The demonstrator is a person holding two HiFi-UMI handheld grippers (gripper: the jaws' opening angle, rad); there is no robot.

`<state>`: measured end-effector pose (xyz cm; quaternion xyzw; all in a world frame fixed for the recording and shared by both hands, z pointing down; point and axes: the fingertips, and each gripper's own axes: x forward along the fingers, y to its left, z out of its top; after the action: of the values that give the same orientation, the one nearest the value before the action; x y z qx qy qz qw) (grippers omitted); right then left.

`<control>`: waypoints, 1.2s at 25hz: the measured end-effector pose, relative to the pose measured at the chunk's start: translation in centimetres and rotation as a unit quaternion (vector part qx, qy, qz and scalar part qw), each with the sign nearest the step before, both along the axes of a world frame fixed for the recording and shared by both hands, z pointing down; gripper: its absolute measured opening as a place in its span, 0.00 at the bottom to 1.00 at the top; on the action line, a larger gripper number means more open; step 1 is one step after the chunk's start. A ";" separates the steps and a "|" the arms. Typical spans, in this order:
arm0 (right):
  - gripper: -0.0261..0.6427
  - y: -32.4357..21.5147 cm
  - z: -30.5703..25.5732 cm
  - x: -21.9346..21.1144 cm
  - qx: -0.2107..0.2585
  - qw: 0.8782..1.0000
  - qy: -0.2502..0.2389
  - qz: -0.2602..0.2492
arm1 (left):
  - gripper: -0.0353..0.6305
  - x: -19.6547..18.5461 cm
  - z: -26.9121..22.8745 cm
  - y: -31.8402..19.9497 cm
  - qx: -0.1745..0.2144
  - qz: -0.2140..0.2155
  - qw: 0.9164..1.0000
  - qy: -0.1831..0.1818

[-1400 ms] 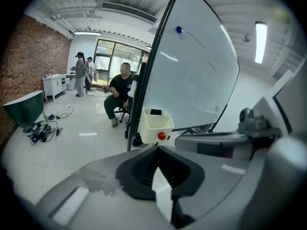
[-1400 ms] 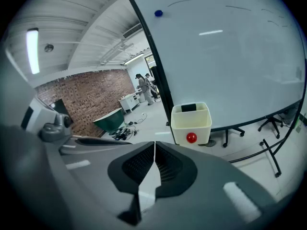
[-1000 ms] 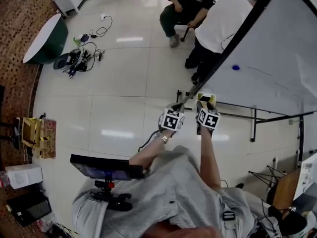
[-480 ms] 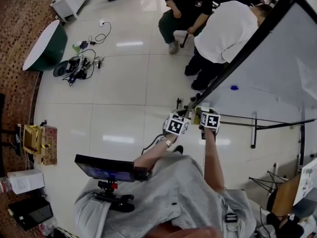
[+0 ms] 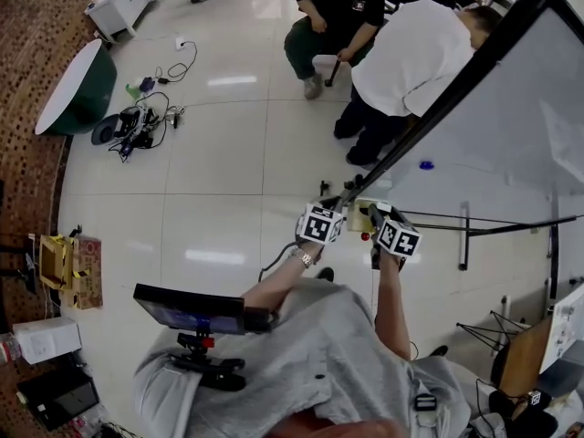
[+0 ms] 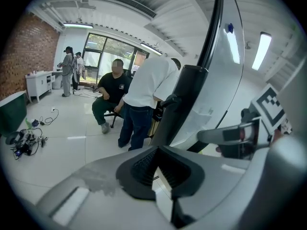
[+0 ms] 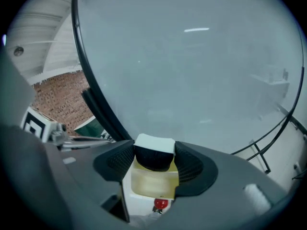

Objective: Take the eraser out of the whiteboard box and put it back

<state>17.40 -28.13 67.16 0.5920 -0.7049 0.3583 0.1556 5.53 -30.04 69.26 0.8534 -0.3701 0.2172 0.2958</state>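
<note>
The eraser [image 7: 153,152], black felt with a white back, sits between the pads of my right gripper [image 7: 154,159]. The jaws are closing and both pads press its sides. Just below it is the pale yellow whiteboard box [image 7: 154,181], with a red cap [image 7: 160,204] underneath. In the head view my right gripper [image 5: 376,215] hangs close to the box [image 5: 358,213] at the whiteboard's [image 5: 493,117] lower corner. My left gripper [image 5: 339,201] is beside the board's black frame [image 6: 189,104]. Its jaws [image 6: 157,157] are shut with nothing between them.
Two people [image 5: 401,53] are close behind the whiteboard's left edge, one seated and one bending. A blue magnet [image 5: 425,164] sticks to the board. The board's black stand legs [image 5: 465,231] run along the floor. Cables [image 5: 137,121] and a green table [image 5: 78,85] lie far left.
My right gripper has drawn back from the box toward me and slightly up, with the eraser between its pads. The left gripper has shifted a little along the board's frame.
</note>
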 end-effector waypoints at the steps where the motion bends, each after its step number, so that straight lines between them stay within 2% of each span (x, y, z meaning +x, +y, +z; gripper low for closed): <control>1: 0.44 0.6 -1.2 0.1 0.011 1.000 -0.012 0.003 | 0.06 0.0 0.2 0.2 -0.002 0.002 1.000 0.000; 4: 0.44 2.0 -3.8 0.4 0.029 0.999 -0.045 0.003 | 0.06 -0.2 0.5 0.5 -0.010 0.007 1.000 -0.002; 7: 0.44 3.2 -4.7 0.3 0.025 0.998 -0.057 -0.005 | 0.06 0.0 0.4 0.3 -0.005 0.008 1.000 0.004; 12: 0.44 4.1 -0.6 0.1 -0.015 1.000 -0.001 -0.020 | 0.06 0.2 0.5 1.0 -0.007 0.018 1.000 0.005; 18: 0.45 4.0 6.0 -0.6 -0.066 0.994 0.073 -0.048 | 0.06 0.3 0.4 2.2 -0.010 0.027 1.000 0.008; 23: 0.46 4.5 5.4 -1.7 -0.059 0.996 0.056 -0.023 | 0.06 -0.5 0.4 3.4 -0.013 0.024 0.999 0.017; 27: 0.46 5.3 4.9 -1.6 -0.055 0.996 0.069 0.008 | 0.06 -0.3 0.8 5.1 -0.020 0.032 0.999 0.029; 28: 0.43 5.7 4.6 -1.3 -0.053 0.996 0.068 0.025 | 0.06 -0.2 1.0 5.6 -0.023 0.035 0.999 0.029; 29: 0.30 6.0 4.2 -1.0 -0.048 0.996 0.062 0.047 | 0.06 -0.1 1.2 6.0 -0.027 0.037 0.998 0.030; 30: 0.08 6.2 3.7 -0.8 -0.039 0.996 0.049 0.069 | 0.06 0.0 1.4 6.4 -0.029 0.039 0.998 0.030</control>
<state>16.60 -21.93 70.86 0.6495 -0.6394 0.3662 0.1877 5.56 -23.62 70.62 0.8643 -0.3210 0.2133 0.3231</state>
